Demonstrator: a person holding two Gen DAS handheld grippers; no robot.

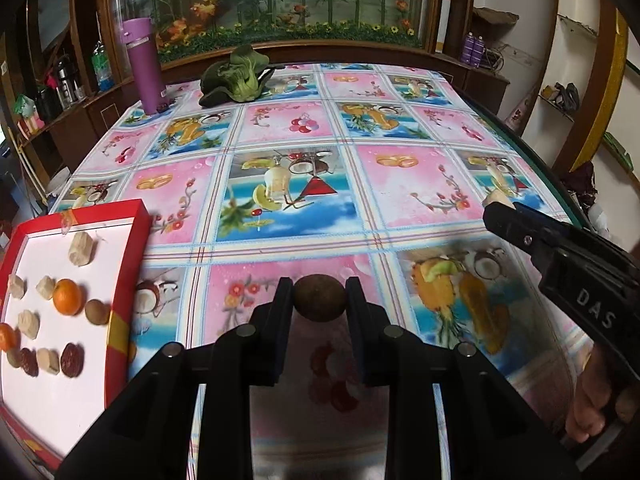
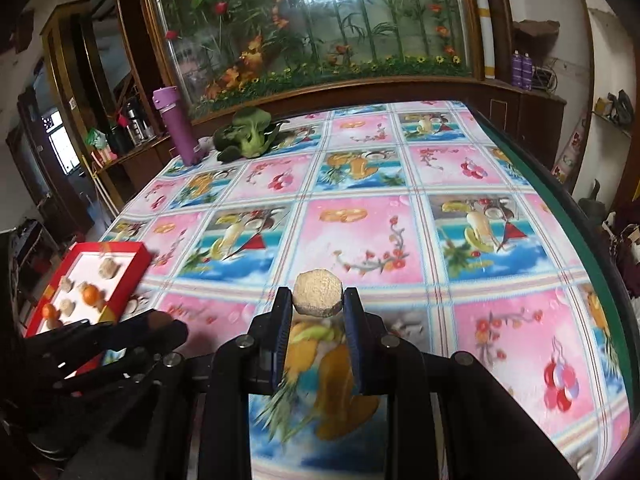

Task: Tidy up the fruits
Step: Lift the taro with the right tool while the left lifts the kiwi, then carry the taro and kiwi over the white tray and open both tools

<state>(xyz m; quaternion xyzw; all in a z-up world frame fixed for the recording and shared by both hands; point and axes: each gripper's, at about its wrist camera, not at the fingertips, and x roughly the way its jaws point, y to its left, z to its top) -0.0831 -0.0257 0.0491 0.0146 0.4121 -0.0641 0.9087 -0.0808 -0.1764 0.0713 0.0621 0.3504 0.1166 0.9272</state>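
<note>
My left gripper (image 1: 319, 300) is shut on a round brown fruit (image 1: 320, 298), held above the patterned tablecloth. My right gripper (image 2: 318, 300) is shut on a pale beige rough fruit piece (image 2: 318, 294), also above the cloth. A red box with a white floor (image 1: 132, 256) lies at the left; it holds two oranges (image 1: 68, 297), a brown fruit (image 1: 97, 312), dark red pieces (image 1: 72, 360) and several beige pieces. The box also shows in the right wrist view (image 2: 128, 276), left of the right gripper. The right gripper's body appears at the right in the left wrist view (image 1: 568, 256).
A purple bottle (image 1: 143, 66) and a green leafy vegetable (image 1: 234, 78) stand at the table's far left. The table's green right edge (image 2: 576, 216) runs close by. Wooden cabinets and a glass plant display stand behind the table.
</note>
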